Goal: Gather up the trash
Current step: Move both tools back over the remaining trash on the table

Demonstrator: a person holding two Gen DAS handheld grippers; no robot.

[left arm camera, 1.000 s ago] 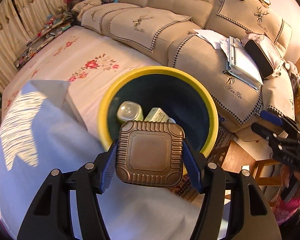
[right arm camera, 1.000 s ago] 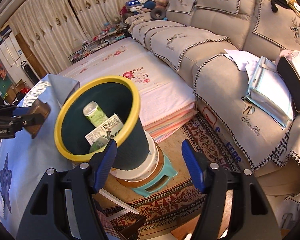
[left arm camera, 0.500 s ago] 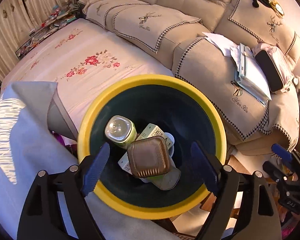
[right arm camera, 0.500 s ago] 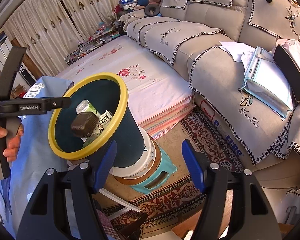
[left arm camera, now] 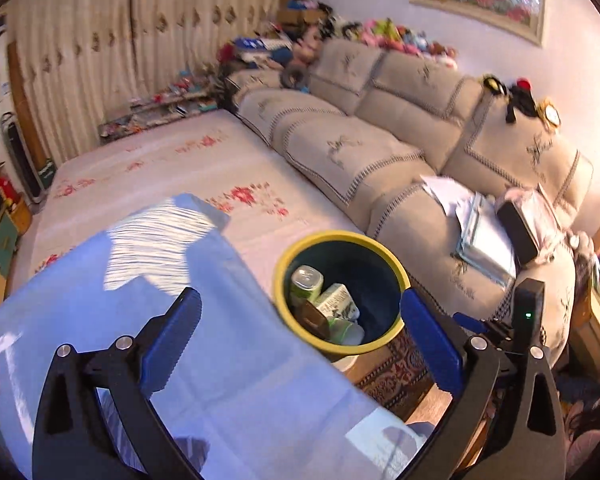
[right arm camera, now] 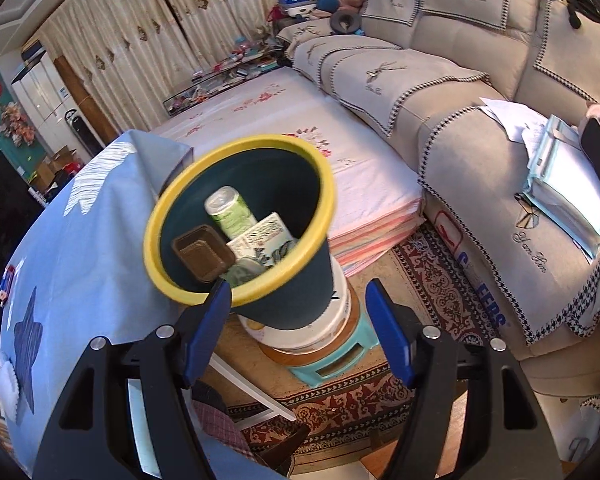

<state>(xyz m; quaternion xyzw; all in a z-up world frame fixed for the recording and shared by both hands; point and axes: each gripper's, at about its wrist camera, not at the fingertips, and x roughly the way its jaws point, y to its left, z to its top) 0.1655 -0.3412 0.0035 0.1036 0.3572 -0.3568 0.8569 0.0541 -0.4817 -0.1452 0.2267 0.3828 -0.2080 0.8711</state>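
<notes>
Trash sits in the bin [right arm camera: 300,300], a dark one with a yellow rim, tilted toward the right wrist view. Left claw [left arm camera: 300,344] has nothing between its blue pads; its jaws are opening and stand very wide, over the blue cloth of the counter [left arm camera: 220,380] with the bin beyond them. Right claw [right arm camera: 300,328] is also empty, jaws partly apart, its left pad crossing in front of the bin's near rim; whether it touches the rim is hard to tell. In the left wrist view only the dark body of the other claw shows at the right edge, its fingers hidden.

Inside the bin lie a brown square tray [right arm camera: 204,256], a green can [right arm camera: 230,212], a printed carton [right arm camera: 264,236] and, underneath, something pale green that is mostly covered and cannot be made out. The bin's base is hidden; it rests on a white tub [right arm camera: 324,324], which stands on a teal stool [right arm camera: 340,364] over a patterned rug [right arm camera: 440,292]. Behind are a flowered bed [right arm camera: 300,120] and a beige sofa [right arm camera: 440,80] carrying papers [right arm camera: 564,184] cut off at the right edge.
</notes>
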